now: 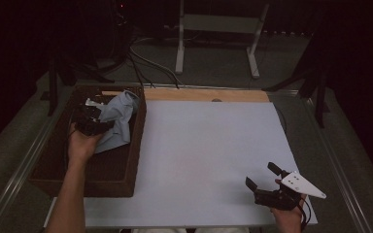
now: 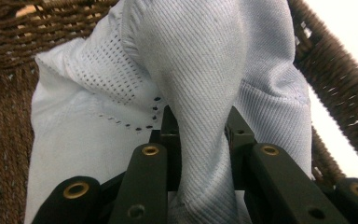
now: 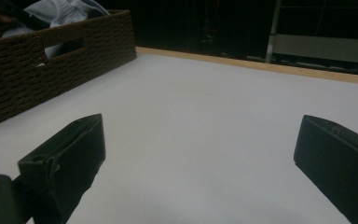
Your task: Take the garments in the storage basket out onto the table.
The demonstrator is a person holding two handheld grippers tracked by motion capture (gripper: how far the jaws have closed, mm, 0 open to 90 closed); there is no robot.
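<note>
here, left gripper [image 2: 200, 135] clenched on pale blue cloth [image 2: 200, 84] in wicker basket [image 1: 131, 160], right gripper [image 1: 267, 177] released

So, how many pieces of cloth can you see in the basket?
1: a pale blue ribbed cloth at the far end of the brown woven basket, pinched in the left claw. Others may lie hidden beneath it.

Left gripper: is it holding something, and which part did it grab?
Yes. The left gripper is shut on a bunched fold of the pale blue cloth, over the brown basket.
</note>
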